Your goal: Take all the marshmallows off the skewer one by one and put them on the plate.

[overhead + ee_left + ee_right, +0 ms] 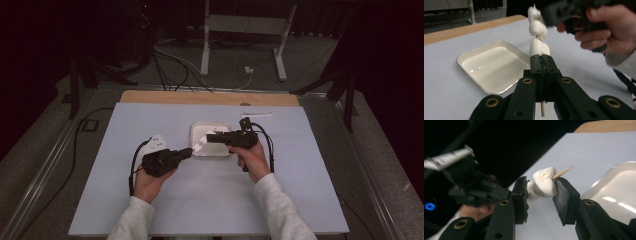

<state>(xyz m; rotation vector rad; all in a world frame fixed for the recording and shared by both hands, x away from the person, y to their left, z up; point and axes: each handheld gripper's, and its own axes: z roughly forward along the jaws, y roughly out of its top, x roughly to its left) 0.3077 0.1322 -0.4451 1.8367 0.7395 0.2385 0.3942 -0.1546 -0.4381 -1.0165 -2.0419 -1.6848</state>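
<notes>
Left gripper (541, 61): clamped on thin wooden skewer (542, 110), beside the shallow white tray (471, 58).
Right gripper (540, 188): jaws astride the end white marshmallow (545, 182), touching or not cannot be told.
Axis: skewer runs between both grippers.

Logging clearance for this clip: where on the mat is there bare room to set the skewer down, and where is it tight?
Free: the mat left of the left gripper, the strip between the forearms, the stretch right of the right gripper, and inside the tray. Crowded: over the tray's near edge, where both grippers meet on the marshmallow skewer.
</notes>
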